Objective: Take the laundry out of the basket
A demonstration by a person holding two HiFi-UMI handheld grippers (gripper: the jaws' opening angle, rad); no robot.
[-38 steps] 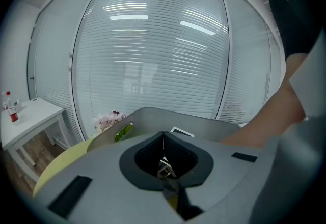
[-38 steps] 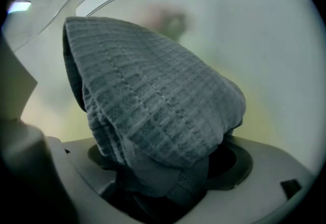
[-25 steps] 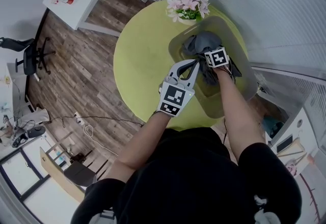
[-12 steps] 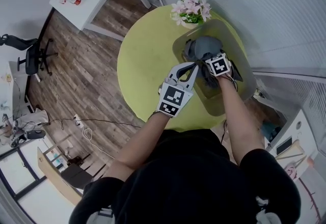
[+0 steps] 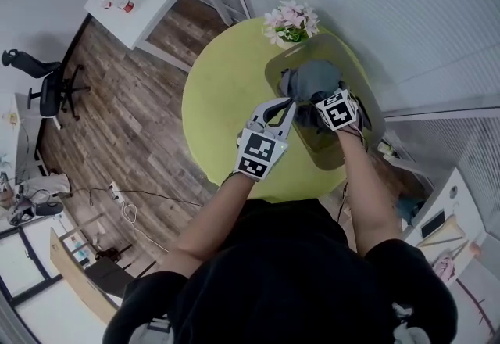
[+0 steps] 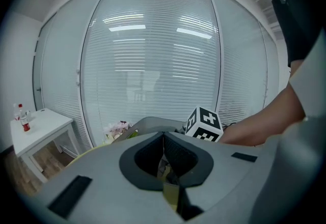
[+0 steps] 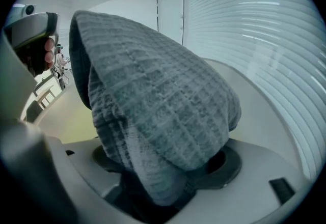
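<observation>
The right claw (image 7: 165, 169) grips a thick grey knit garment (image 7: 163, 95) at the basket (image 5: 322, 145) on the round green worktop (image 5: 219, 108). The left claw (image 6: 163, 136) is clenched on nothing, just beside the basket.

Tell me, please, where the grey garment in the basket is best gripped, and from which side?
Probably the bunched upper fold of the grey garment, from above on the person's side of the basket. The cloth is soft and heaped, so a raised fold pinches easily, and the basket's walls block a sideways approach. The right gripper holds such a fold.
</observation>
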